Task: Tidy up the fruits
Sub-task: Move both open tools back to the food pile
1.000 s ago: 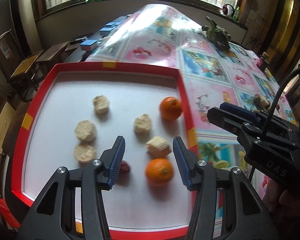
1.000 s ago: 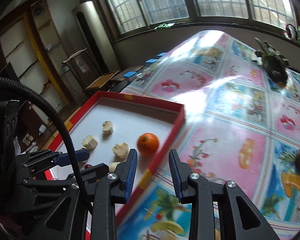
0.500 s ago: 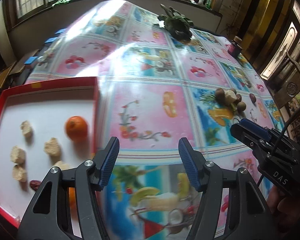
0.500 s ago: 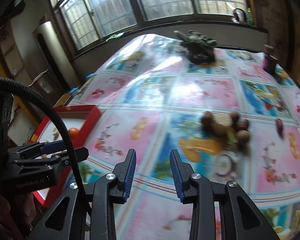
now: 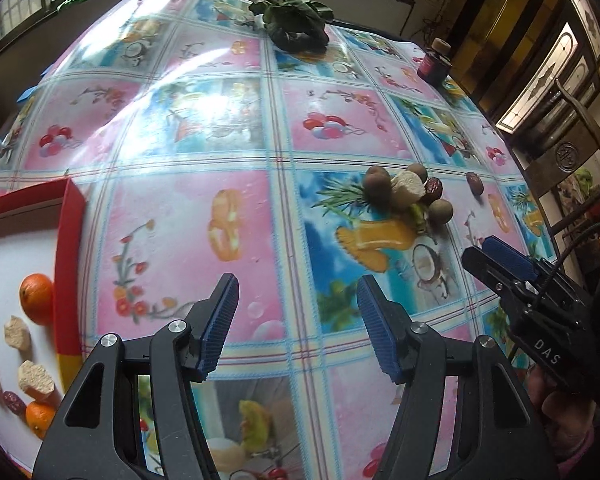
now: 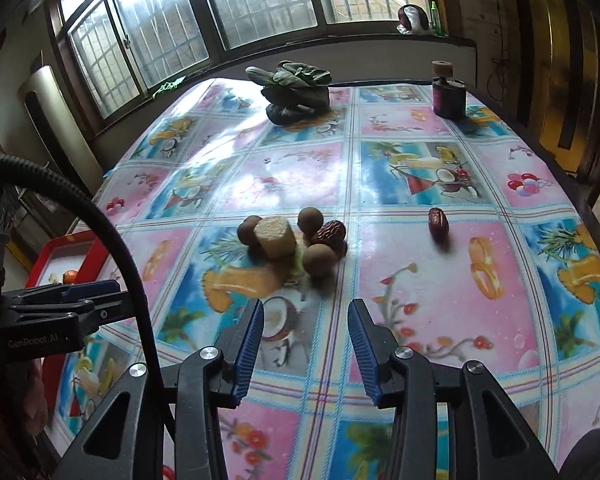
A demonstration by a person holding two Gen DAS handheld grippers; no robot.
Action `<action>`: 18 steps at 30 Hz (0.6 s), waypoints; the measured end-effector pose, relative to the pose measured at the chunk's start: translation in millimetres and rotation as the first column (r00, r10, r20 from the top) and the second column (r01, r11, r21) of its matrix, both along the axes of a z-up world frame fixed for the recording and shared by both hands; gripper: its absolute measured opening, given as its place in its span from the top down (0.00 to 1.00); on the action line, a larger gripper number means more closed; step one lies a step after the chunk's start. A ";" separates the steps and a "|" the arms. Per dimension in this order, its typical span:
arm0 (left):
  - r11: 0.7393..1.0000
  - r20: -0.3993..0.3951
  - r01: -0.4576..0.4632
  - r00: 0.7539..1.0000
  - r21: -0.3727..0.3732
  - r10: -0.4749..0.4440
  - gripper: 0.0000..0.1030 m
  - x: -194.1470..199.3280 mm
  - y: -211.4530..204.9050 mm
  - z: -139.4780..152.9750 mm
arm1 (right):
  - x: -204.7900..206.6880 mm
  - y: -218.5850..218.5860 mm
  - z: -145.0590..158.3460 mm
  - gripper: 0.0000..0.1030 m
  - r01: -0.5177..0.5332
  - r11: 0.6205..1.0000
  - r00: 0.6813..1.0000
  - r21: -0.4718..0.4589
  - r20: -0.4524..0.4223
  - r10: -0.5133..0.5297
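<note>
A pile of fruit lies mid-table: a pale cut chunk point(image 6: 275, 237), three brown round fruits point(image 6: 319, 260) and a red date point(image 6: 331, 233). The pile shows too in the left wrist view point(image 5: 408, 186). A single red date point(image 6: 438, 221) lies apart to the right. The red tray point(image 5: 69, 216) at the left holds oranges point(image 5: 37, 298), pale chunks and a date. My right gripper point(image 6: 306, 326) is open and empty, just short of the pile. My left gripper point(image 5: 296, 312) is open and empty over the tablecloth, right of the tray.
A leafy green vegetable point(image 6: 294, 90) and a dark jar point(image 6: 448, 94) stand at the far end of the table. Windows run behind them. A wooden chair point(image 5: 572, 152) stands past the table's right edge. The tray sits at the table's left edge.
Both grippers have swung right, away from the tray and toward the fruit pile. The tray has slid to the left edge of both views. Both stay open and empty.
</note>
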State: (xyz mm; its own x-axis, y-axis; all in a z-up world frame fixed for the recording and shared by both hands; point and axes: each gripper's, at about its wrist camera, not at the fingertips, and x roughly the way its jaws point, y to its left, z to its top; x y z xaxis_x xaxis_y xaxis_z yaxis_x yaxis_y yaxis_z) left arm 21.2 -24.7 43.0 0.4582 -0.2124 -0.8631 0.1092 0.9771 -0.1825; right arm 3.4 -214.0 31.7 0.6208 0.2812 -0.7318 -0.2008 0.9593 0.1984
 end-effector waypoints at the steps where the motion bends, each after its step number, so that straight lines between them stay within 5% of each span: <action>1: 1.000 0.000 0.002 1.000 0.001 -0.002 0.40 1.6 -2.1 -0.1 | 5.0 0.1 -1.6 0.59 -0.007 1.000 1.000 -0.007 -0.003 0.007; 10: 0.999 -0.007 0.036 0.999 0.020 -0.036 0.40 25.2 -19.1 -4.2 | 54.0 6.4 -13.9 0.59 -0.069 0.995 0.997 -0.074 -0.024 0.067; 13: 0.998 -0.004 0.060 0.998 0.037 -0.059 0.40 35.1 -28.1 -4.8 | 60.9 8.7 -20.7 0.79 -0.087 0.991 0.996 -0.099 -0.041 0.084; 18: 0.994 0.010 0.099 0.995 0.050 -0.099 0.40 54.6 -43.5 -4.6 | 53.9 3.9 -17.6 0.79 -0.088 0.991 0.996 -0.101 -0.020 0.086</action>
